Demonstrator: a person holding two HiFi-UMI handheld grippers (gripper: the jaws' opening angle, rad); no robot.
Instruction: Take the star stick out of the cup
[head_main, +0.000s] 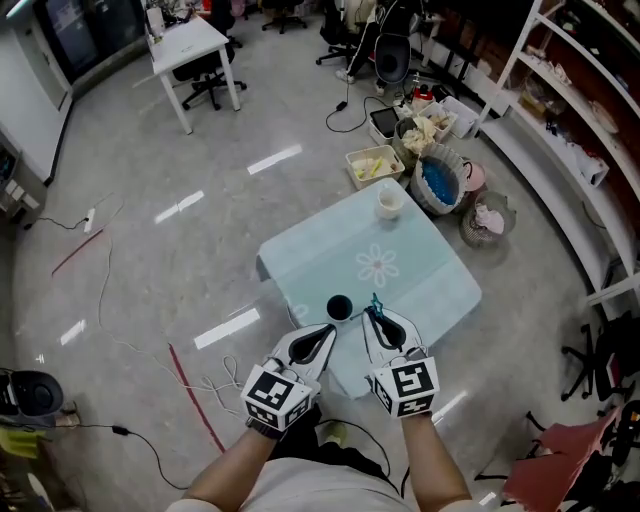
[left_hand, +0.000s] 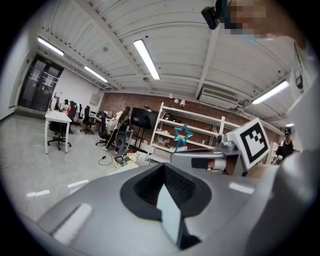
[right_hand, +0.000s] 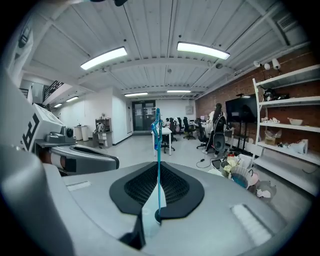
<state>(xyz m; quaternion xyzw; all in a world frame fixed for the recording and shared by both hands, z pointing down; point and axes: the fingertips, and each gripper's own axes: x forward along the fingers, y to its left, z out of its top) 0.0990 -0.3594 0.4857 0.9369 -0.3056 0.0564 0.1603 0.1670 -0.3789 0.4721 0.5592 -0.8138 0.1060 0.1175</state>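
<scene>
Your right gripper (head_main: 374, 318) has its fingers (right_hand: 175, 187) clenched on the star stick (right_hand: 158, 145). The thin blue stem rises straight up from between them, with the star at its top. Your left gripper (head_main: 327, 332) has its fingers pressed together with nothing between them. From above, both grippers sit side by side at the near edge of the tabletop (head_main: 430, 275), in the lower middle of the frame. The star stick is out of the black cup (head_main: 339, 307), which stands just beyond the left fingers, and the star shows just to its right. A white cup (head_main: 390, 201) stands well apart, at the far corner of the tabletop.
</scene>
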